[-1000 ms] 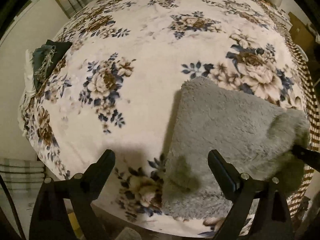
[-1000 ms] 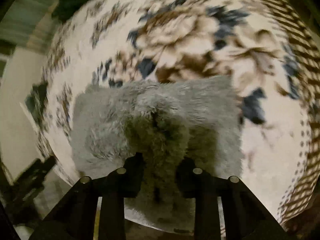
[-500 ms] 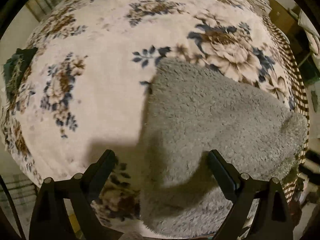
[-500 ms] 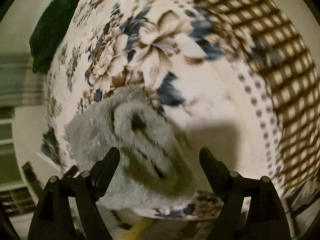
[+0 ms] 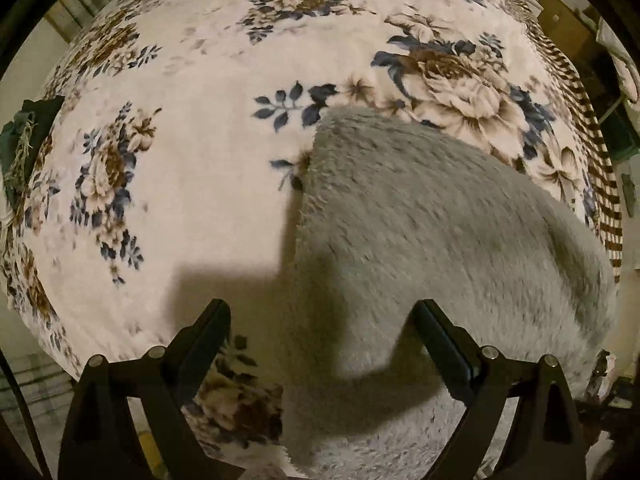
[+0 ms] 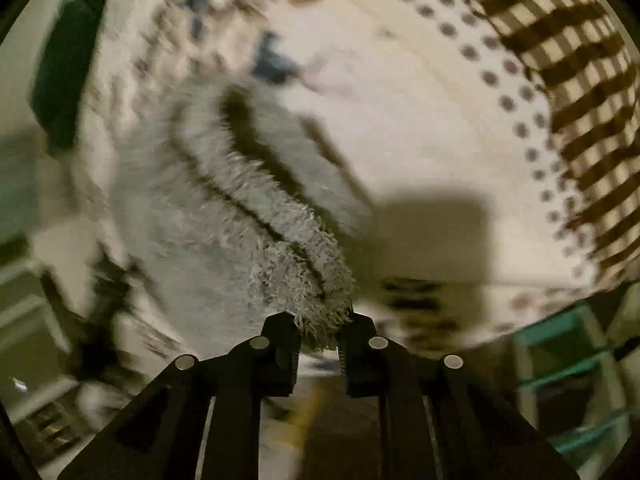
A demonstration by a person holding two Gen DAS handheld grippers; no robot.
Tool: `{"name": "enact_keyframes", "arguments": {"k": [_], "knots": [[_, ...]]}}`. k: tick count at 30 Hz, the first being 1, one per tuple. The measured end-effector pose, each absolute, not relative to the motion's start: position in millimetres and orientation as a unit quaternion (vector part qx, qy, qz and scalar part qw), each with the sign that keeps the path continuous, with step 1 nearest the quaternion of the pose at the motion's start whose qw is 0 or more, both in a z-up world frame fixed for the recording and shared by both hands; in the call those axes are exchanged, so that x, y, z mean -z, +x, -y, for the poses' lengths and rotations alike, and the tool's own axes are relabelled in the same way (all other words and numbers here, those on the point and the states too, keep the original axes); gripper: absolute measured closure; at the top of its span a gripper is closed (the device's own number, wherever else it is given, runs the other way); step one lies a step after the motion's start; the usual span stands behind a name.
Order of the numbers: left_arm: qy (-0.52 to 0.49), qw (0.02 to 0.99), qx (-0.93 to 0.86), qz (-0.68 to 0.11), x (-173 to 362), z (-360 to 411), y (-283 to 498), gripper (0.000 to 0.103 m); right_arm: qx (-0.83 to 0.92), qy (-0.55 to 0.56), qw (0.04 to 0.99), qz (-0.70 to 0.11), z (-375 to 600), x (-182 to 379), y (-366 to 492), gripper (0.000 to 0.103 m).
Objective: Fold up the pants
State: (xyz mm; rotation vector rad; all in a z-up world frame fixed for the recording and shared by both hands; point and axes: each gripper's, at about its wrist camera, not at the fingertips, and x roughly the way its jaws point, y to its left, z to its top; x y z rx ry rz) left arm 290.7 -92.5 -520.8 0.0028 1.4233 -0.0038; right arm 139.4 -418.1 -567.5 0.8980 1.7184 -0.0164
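The grey fuzzy pants (image 5: pixel 432 240) lie folded on the floral blanket (image 5: pixel 192 184) near the bed's front right corner. My left gripper (image 5: pixel 324 320) is open and empty, hovering over the pants' left edge. In the right wrist view, which is blurred, my right gripper (image 6: pixel 320 332) is shut on the near corner of the pants (image 6: pixel 256 216), gripping several stacked layers at the bed's edge.
A dark green cloth (image 5: pixel 24 136) lies at the bed's left edge and also shows in the right wrist view (image 6: pixel 68 60). The blanket's brown checked border (image 6: pixel 580 60) runs along the right. A teal shelf frame (image 6: pixel 568 380) stands beside the bed.
My right gripper opened, then moved back to the pants' near corner and shut on it. My left gripper stayed open and moved closer over the pants.
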Motion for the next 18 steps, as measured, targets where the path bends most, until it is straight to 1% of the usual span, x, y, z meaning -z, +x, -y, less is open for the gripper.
{"name": "enact_keyframes", "arguments": {"k": [2, 4, 5, 6, 8, 9, 11, 14, 16, 17, 18], "knots": [[0.004, 0.758, 0.007, -0.652, 517.9, 95.4, 291.9, 0.009, 0.013, 0.368, 0.553, -0.747, 418.9, 576.8, 143.9, 0.074], [0.011, 0.763, 0.013, -0.647, 511.7, 97.9, 292.7, 0.009, 0.002, 0.348, 0.584, -0.734, 417.4, 556.9, 158.9, 0.058], [0.016, 0.765, 0.016, -0.643, 508.5, 98.6, 293.6, 0.009, 0.005, 0.336, 0.604, -0.722, 417.2, 542.9, 165.5, 0.041], [0.018, 0.767, 0.017, -0.641, 505.9, 98.7, 294.8, 0.009, 0.004, 0.331, 0.636, -0.697, 417.2, 523.9, 175.5, 0.032], [0.015, 0.770, 0.016, -0.637, 502.9, 95.9, 298.2, 0.009, -0.006, 0.338, 0.675, -0.656, 418.5, 496.4, 194.8, 0.025], [0.012, 0.771, 0.015, -0.636, 502.7, 93.8, 300.2, 0.009, -0.012, 0.339, 0.683, -0.647, 417.2, 491.8, 205.0, 0.021], [0.006, 0.771, 0.008, -0.637, 505.9, 89.2, 304.9, 0.009, -0.033, 0.327, 0.690, -0.645, 412.3, 497.0, 231.9, 0.021], [-0.007, 0.769, 0.001, -0.639, 514.2, 81.6, 309.4, 0.009, -0.065, 0.276, 0.675, -0.681, 389.6, 528.2, 273.1, 0.021], [-0.007, 0.765, -0.006, -0.643, 525.3, 74.8, 312.9, 0.009, -0.053, 0.202, 0.687, -0.696, 375.7, 543.6, 287.6, 0.032], [-0.012, 0.759, -0.009, -0.651, 531.8, 70.6, 314.0, 0.008, -0.033, 0.158, 0.698, -0.698, 375.5, 549.6, 294.8, 0.034], [-0.046, 0.748, 0.002, -0.662, 540.0, 62.3, 314.8, 0.008, -0.028, 0.148, 0.702, -0.696, 378.3, 552.7, 292.2, 0.032]]}}
